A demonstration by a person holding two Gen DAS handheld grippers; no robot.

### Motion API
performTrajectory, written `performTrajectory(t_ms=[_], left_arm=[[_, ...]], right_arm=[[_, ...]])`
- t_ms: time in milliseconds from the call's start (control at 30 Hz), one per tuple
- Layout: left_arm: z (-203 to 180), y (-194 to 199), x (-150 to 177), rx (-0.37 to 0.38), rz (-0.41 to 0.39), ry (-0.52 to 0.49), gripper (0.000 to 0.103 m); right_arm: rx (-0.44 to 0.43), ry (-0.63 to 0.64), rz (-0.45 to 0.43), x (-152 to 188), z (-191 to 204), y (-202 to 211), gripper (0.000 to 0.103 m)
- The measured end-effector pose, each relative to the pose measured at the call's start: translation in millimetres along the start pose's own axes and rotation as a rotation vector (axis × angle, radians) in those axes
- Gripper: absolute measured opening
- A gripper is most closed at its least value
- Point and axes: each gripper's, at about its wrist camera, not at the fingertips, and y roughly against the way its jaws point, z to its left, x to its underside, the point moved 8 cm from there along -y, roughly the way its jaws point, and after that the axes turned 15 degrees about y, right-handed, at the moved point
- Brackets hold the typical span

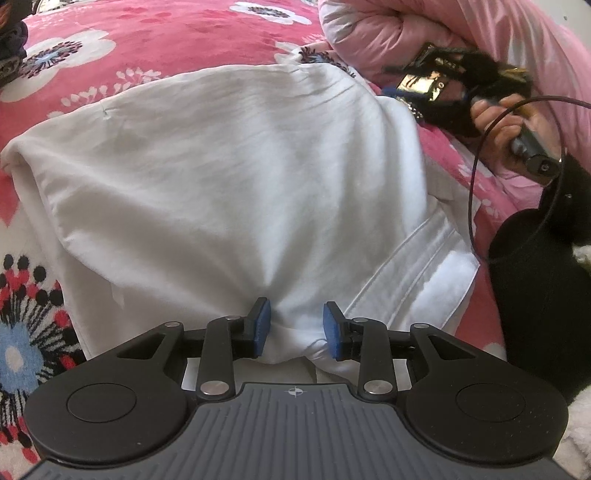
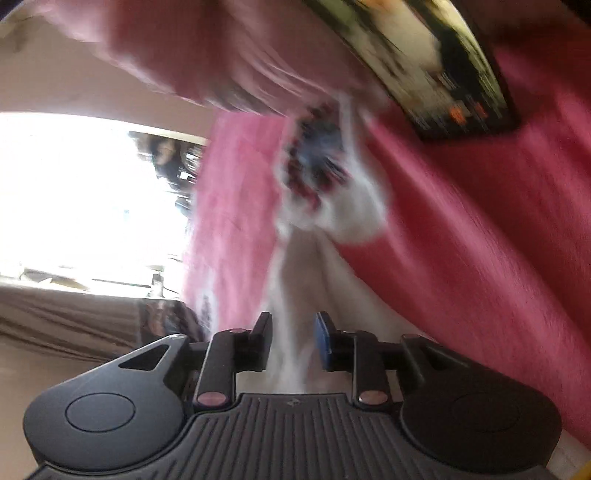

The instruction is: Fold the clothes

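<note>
A white garment (image 1: 221,177) lies spread on a pink floral blanket (image 1: 166,40). At its near edge my left gripper (image 1: 297,326) is shut on a bunch of the white cloth, and wrinkles fan out from the blue pads (image 1: 263,325). The right wrist view is blurred and rolled on its side. There my right gripper (image 2: 293,334) stands open, with a strip of the white garment (image 2: 291,354) running loosely between its fingers. In the left wrist view a hand (image 1: 498,122) holds that gripper at the garment's far right edge.
A bunched pink quilt (image 1: 424,29) lies at the back right. A black-clad limb (image 1: 535,288) and a black cable (image 1: 474,192) are on the right. A dark object (image 1: 11,33) sits at the far left corner. A bright window (image 2: 85,192) and a dark-framed flat thing (image 2: 443,66) show beyond.
</note>
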Motion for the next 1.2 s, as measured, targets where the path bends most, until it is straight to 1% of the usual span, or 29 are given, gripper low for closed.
performTrajectory(t_ms=[67, 133, 233, 267, 300, 333, 367, 433, 500, 533, 567, 633, 700, 833, 933, 1000, 1067, 1100, 1167, 1200], left_arm=[[-1, -1, 0, 0.001, -0.005, 0.006, 0.033], [-2, -1, 0, 0.002, -0.014, 0.011, 0.033], [-2, 0, 2, 0.002, -0.038, 0.027, 0.034], [-1, 1, 2, 0.002, -0.048, 0.039, 0.034], [-1, 3, 2, 0.003, -0.058, 0.05, 0.034], [0, 5, 2, 0.004, -0.069, 0.062, 0.034], [0, 11, 2, 0.003, -0.09, 0.072, 0.034], [2, 25, 1, 0.015, -0.137, 0.095, 0.034], [8, 41, -1, 0.036, -0.177, 0.127, 0.035], [11, 47, -2, 0.044, -0.19, 0.144, 0.036], [16, 48, -2, 0.04, -0.187, 0.159, 0.037], [26, 48, -1, 0.032, -0.177, 0.189, 0.039], [34, 39, 4, 0.008, -0.128, 0.196, 0.039], [38, 34, 15, 0.01, -0.116, 0.188, 0.039], [40, 37, 17, 0.031, -0.116, 0.203, 0.039], [44, 44, 16, 0.053, -0.116, 0.224, 0.039], [51, 54, 15, 0.076, -0.123, 0.25, 0.039], [55, 59, 14, 0.087, -0.127, 0.264, 0.04], [70, 68, 7, 0.089, -0.161, 0.317, 0.041], [79, 73, 5, 0.088, -0.179, 0.35, 0.042]], right_arm=[[-0.038, 0.043, 0.006, 4, 14, 3, 0.029], [-0.07, 0.067, 0.047, 14, 24, 2, 0.029], [-0.002, 0.044, 0.149, 37, 12, -8, 0.029], [0.07, 0.047, 0.178, 43, 1, -13, 0.03], [0.161, 0.08, 0.194, 48, -9, -15, 0.029], [0.212, 0.121, 0.188, 50, -11, -14, 0.027], [0.216, 0.144, 0.17, 51, -8, -11, 0.031], [0.18, 0.196, 0.112, 45, 12, -1, 0.031], [0.189, 0.32, 0.06, 41, 39, 9, 0.032], [0.189, 0.387, 0.048, 41, 53, 13, 0.033], [0.179, 0.449, 0.044, 44, 66, 16, 0.033], [0.137, 0.554, 0.056, 55, 93, 16, 0.033], [0.066, 0.648, 0.115, 77, 117, 9, 0.033], [-0.027, 0.815, 0.319, 139, 132, -10, 0.033], [-0.035, 0.935, 0.471, 188, 131, -24, 0.033], [0.021, 1.039, 0.576, 220, 123, -34, 0.033], [0.107, 1.226, 0.6, 246, 124, -31, 0.031], [0.108, 1.283, 0.584, 252, 132, -28, 0.032], [0.097, 1.38, 0.552, 263, 148, -23, 0.032], [0.063, 1.386, 0.544, 268, 155, -22, 0.032]])
